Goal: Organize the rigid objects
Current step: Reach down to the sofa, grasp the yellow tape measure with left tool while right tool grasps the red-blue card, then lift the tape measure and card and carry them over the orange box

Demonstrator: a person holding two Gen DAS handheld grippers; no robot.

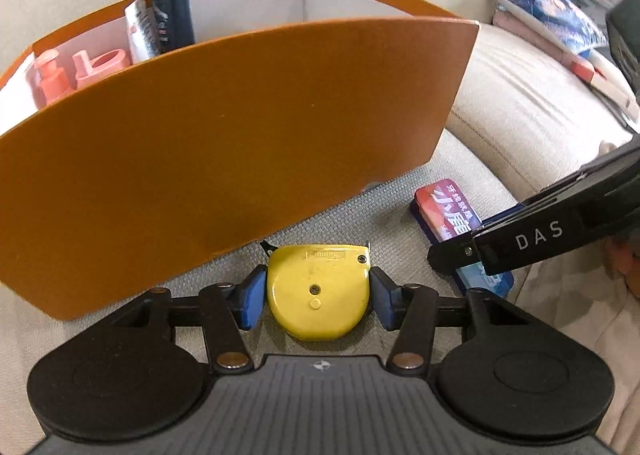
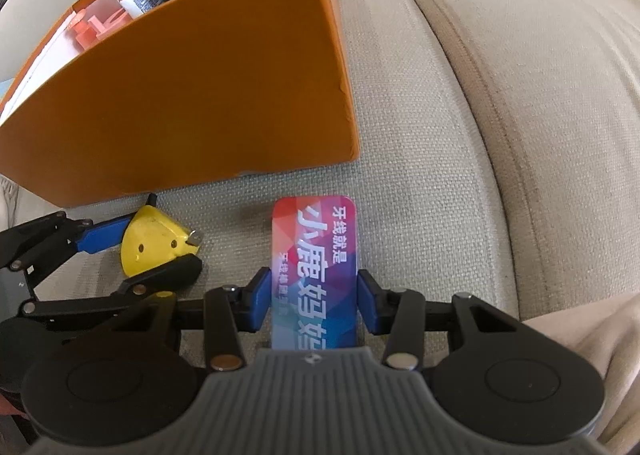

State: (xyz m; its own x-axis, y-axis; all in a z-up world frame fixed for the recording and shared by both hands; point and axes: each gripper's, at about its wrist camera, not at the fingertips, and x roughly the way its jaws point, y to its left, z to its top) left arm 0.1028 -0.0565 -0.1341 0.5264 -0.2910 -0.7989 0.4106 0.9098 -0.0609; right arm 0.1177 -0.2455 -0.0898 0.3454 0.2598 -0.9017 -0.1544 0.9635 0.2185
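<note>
A yellow tape measure (image 1: 318,291) lies on the beige sofa seat in front of an orange box (image 1: 224,135). My left gripper (image 1: 318,295) is shut on it, blue pads touching both sides; it also shows in the right wrist view (image 2: 154,245). A red-and-blue floss box (image 2: 314,271) with Chinese lettering lies flat on the seat to its right. My right gripper (image 2: 314,297) is shut on its sides. In the left wrist view the floss box (image 1: 444,211) is partly hidden by the right gripper's arm. The orange box (image 2: 192,87) holds a dark bottle (image 1: 172,9) and pink items (image 1: 80,69).
Sofa back cushions (image 1: 520,95) rise behind and to the right of the box. A pile of folded fabric and papers (image 1: 560,23) lies at the far right. A seam (image 2: 492,135) runs along the cushion to the right of the floss box.
</note>
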